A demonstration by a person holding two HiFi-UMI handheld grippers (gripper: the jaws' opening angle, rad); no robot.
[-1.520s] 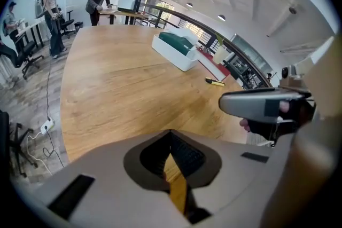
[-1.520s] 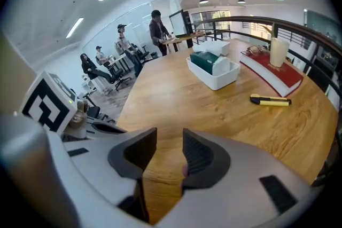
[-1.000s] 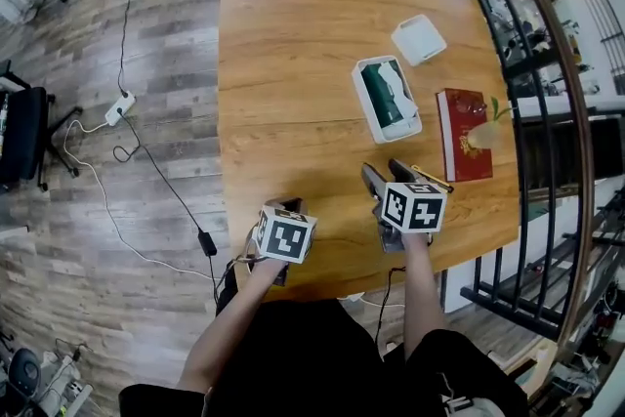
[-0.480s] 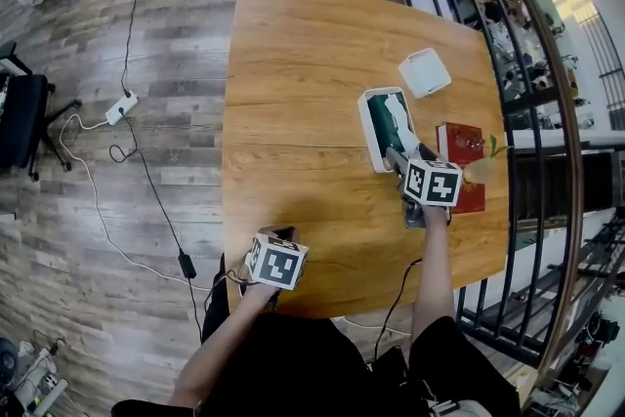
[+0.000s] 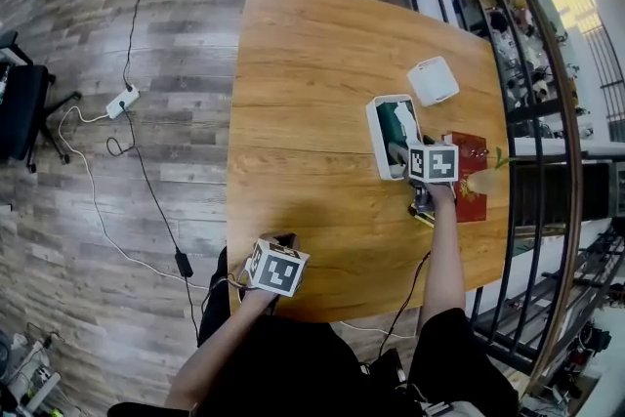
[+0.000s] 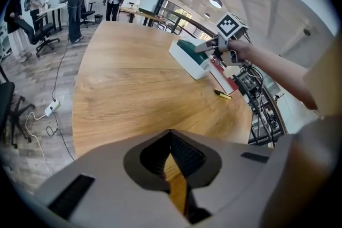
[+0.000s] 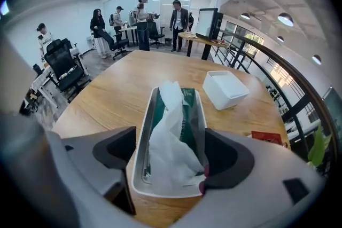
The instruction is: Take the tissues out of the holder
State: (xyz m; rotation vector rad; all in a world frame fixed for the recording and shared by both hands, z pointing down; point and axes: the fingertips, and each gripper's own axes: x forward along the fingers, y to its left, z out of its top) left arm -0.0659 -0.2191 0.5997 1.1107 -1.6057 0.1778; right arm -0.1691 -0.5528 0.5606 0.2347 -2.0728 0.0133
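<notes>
Right tool, jaws just opening wide astride tissue in holder, no grip; left tool clenched empty over worktop.

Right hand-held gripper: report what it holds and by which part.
Nothing. The right hand-held gripper has jaws that have just been opening; they stand wide apart on either side of the tissue in the holder, not pressing it.

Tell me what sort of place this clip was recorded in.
Probably an open-plan office, seemingly on an upper floor: people stand at desks in the background, office chairs sit nearby, and a black railing runs along the edge beside the wooden table.
</notes>
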